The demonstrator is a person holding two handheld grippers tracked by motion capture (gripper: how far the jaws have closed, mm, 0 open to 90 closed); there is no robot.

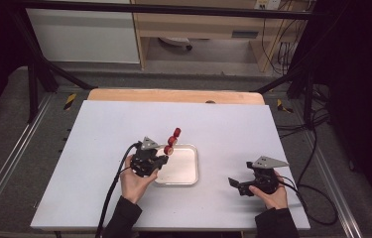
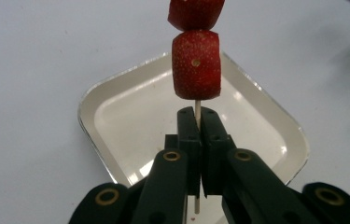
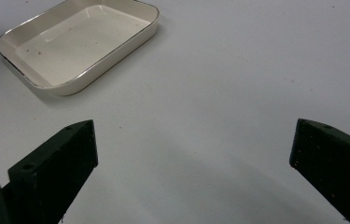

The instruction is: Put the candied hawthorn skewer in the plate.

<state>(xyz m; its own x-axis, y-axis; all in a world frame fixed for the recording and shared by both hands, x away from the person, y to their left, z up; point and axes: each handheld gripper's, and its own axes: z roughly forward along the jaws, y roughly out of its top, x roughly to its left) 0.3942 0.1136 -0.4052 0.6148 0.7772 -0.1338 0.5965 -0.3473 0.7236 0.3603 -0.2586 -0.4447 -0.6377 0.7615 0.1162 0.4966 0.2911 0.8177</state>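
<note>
A wooden skewer with red strawberry pieces [image 1: 172,141] is held up over a shallow white tray [image 1: 189,174] in the middle of the table. My left gripper [image 1: 162,157] is shut on the skewer's stick, below the lowest strawberry piece [image 2: 196,64]; in the left gripper view the stick [image 2: 197,108] runs up between the closed jaws, with the tray [image 2: 116,112] beneath. My right gripper [image 1: 234,184] rests low at the right of the tray, jaws wide open with nothing between them [image 3: 193,154]. The tray [image 3: 60,86] lies off to its upper left, bare inside.
A white sheet [image 1: 99,139] covers the table, with a wooden strip [image 1: 173,95] along its far edge. Black cables [image 1: 116,181] trail from both grippers. Metal frame legs and a wooden cabinet stand beyond the table.
</note>
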